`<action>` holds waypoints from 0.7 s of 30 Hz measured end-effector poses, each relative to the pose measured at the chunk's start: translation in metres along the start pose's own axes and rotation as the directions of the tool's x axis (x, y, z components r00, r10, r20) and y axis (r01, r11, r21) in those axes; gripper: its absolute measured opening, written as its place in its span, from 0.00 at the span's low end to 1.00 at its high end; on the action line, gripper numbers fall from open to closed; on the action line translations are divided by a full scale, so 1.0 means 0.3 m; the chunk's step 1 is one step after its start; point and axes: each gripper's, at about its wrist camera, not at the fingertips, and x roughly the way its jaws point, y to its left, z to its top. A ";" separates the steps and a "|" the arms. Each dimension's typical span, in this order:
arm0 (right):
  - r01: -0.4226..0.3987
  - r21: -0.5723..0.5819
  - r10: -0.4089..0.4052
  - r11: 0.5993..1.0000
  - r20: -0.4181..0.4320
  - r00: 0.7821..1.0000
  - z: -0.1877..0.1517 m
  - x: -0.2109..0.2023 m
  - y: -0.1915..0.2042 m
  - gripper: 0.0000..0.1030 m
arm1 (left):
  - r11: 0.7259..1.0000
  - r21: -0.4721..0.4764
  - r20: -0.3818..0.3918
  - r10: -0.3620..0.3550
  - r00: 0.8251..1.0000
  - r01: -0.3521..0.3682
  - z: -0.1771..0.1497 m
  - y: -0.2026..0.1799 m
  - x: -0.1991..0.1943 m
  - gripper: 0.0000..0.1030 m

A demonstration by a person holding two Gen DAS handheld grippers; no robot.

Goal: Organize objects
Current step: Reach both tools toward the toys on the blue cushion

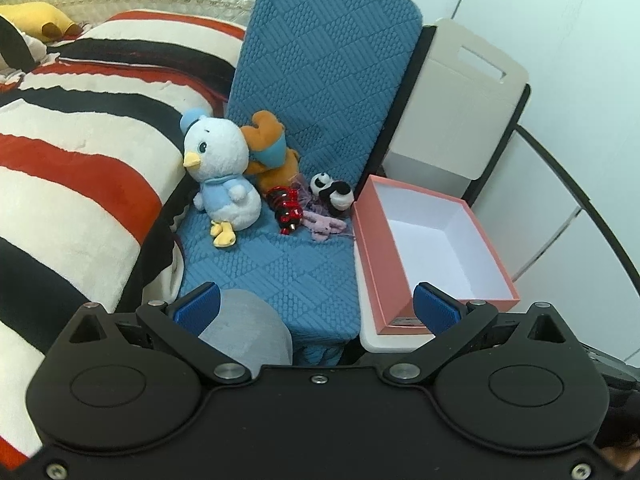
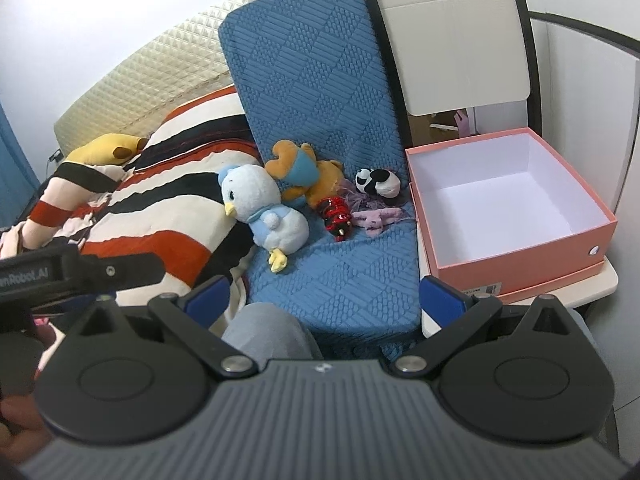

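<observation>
A: Pink cardboard box (image 2: 516, 216), open-topped, white inside, nothing in it: take this as the landmark. What lies to its left?

B: Five items on the blue quilted cushion (image 2: 340, 272). Nearest the box, a small black-and-white panda plush (image 2: 378, 182). Just below that, a flat lilac plush with loose threads (image 2: 378, 216). Next left, a glossy red-and-black toy (image 2: 337, 212). Behind that, an orange-brown plush with a light blue band (image 2: 304, 178). Farthest from the box, a white-and-pale-blue duck plush with yellow feet (image 2: 266, 212), leaning against the striped red, black and cream blanket (image 2: 160, 216).

A: Grippers?

B: Left gripper (image 1: 316, 308) and right gripper (image 2: 326, 300) both spread wide, nothing between the blue pads, both well short of the toys and angled down.

A: Advice for the first pick?

B: Probably start with the panda, nearest the box. Close on the soft body, not the lilac threads beside it, lift clear of the box wall, then let go over the white floor.
</observation>
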 end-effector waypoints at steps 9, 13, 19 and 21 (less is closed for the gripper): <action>-0.010 -0.022 0.010 1.000 -0.026 1.000 0.058 0.151 -0.020 0.97 | 0.999 -0.024 -0.048 0.032 0.998 -0.033 0.094 0.027 0.162 1.00; -0.018 -0.029 0.017 0.999 -0.046 0.999 0.091 0.243 -0.031 0.98 | 0.998 -0.034 -0.081 0.048 0.996 -0.050 0.149 0.050 0.269 1.00; -0.011 -0.013 0.009 1.000 -0.092 0.996 0.131 0.396 -0.060 0.98 | 0.996 -0.037 -0.121 0.071 0.990 -0.076 0.233 0.093 0.443 1.00; 0.010 -0.017 -0.012 1.000 -0.100 0.995 0.140 0.445 -0.067 0.98 | 0.996 -0.035 -0.134 0.079 0.988 -0.085 0.257 0.109 0.501 1.00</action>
